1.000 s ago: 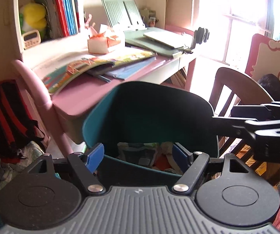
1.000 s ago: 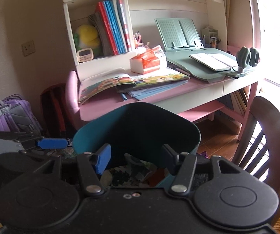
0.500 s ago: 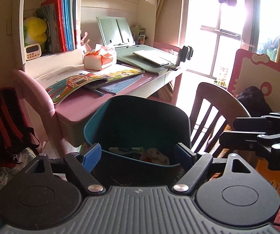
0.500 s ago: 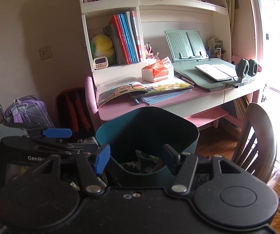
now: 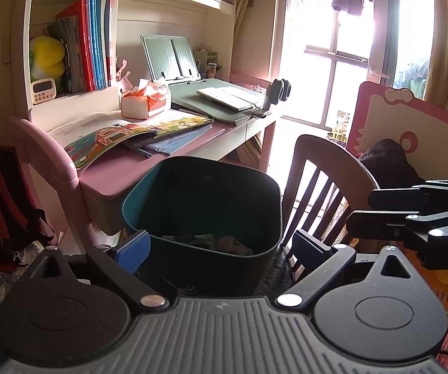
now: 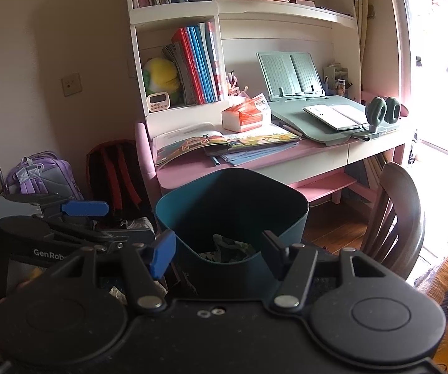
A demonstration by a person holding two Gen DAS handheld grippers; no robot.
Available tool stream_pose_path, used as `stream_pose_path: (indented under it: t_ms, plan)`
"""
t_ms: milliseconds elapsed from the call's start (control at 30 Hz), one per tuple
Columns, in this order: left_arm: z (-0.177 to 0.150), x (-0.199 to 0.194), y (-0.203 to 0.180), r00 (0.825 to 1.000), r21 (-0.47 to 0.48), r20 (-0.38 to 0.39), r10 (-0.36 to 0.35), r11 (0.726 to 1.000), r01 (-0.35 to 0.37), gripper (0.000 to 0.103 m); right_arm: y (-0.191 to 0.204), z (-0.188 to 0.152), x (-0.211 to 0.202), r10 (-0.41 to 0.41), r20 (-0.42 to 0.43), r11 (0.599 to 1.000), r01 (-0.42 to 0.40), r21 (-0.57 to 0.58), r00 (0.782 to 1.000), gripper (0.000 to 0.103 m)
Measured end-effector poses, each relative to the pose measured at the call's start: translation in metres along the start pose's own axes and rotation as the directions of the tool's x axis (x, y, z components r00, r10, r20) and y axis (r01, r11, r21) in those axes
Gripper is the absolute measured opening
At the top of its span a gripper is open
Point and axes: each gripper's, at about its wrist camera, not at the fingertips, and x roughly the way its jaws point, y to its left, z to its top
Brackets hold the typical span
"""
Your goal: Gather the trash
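Directly ahead of both grippers stands the teal trash bin, on the floor just in front of the pink desk and beside the wooden chair. Everything that follows hangs on this bin: its mouth faces up and tilts a little toward the cameras, so anything collected has to come in over the near rim from above. Crumpled trash already lies at its bottom.

Neither hand is clearly nearer. The left gripper sits before the bin's near wall, its jaws opening to nearly their widest, with nothing pressed between the pads; the bin only shows through the gap beyond them. The right gripper comes at the bin from the chair side, jaws parted at a middling width and likewise empty.

Loose trash to pick up next is hard to find. By the bin's foot, on the desk-leg side, pale scraps may be litter, but they are half hidden by the left gripper's blue pad. A tissue pack sits on the desk behind the bin; whether it counts as trash I cannot tell. How full the bin is stays hidden by its near wall.
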Motion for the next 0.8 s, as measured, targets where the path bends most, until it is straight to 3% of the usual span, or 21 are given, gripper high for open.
stream_pose_path:
  t_ms: [433, 800]
  plan:
    - [0.028, -0.004, 0.001, 1.0, -0.034, 0.016, 0.002, 0.999, -0.001, 0.098, -0.006, 0.015, -0.006, -0.021, 0.0, 1.0, 0.021, 0.022, 1.0, 0.06]
    - [0.028, -0.009, 0.006, 1.0, -0.072, 0.011, -0.01, 0.997, 0.011, 0.098, -0.003, 0.015, -0.008, -0.015, -0.003, 1.0, 0.016, 0.025, 1.0, 0.06]
